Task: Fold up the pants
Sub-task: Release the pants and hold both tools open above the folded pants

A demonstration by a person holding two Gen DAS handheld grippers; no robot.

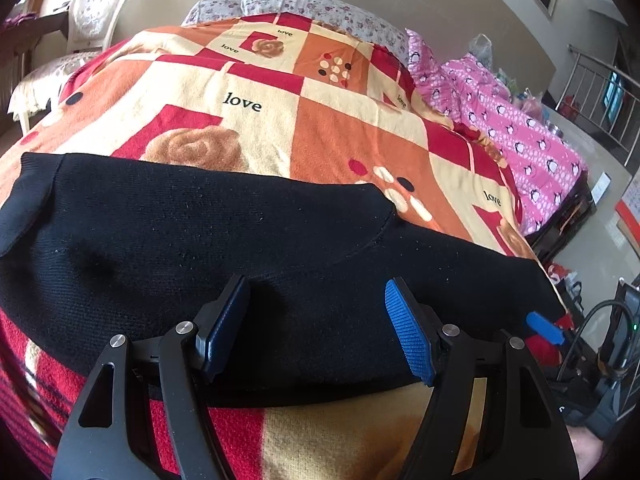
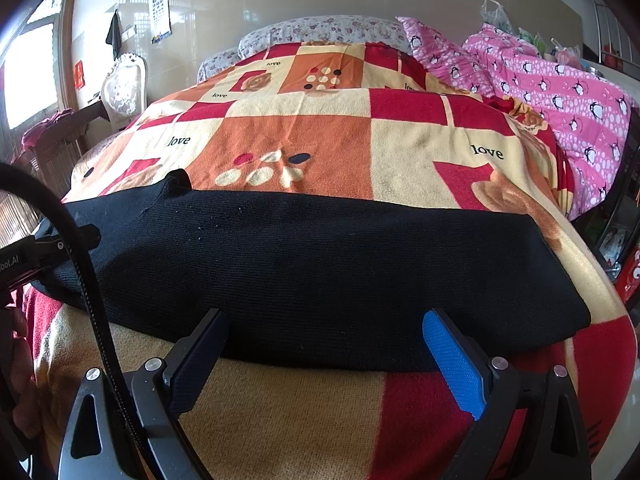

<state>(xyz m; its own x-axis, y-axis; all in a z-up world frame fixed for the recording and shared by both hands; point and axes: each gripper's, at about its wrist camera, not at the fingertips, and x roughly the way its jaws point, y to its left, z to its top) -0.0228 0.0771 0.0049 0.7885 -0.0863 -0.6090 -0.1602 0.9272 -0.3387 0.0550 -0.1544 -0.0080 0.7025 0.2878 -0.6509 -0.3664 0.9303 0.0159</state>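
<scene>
Pants (image 1: pixel 224 240), black knit, lie flat across the near part of the bed, on a red, orange and cream blanket (image 1: pixel 320 128) printed "love". Left tongs (image 1: pixel 316 300) spread wide, nothing between the pads, poised over the near edge of the pants by the curved crotch seam. Right tongs (image 2: pixel 324 328) also agape and holding nothing, tips at the near hem of the cloth. Pink penguin quilt (image 2: pixel 568 92) bunched along the bed's right side; 2 floral pillows (image 2: pixel 320 30) at the head.

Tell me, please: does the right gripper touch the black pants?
Cannot tell. In the right wrist view the open right gripper overlaps the near edge of the black pants, but no contact or gap shows.
</scene>
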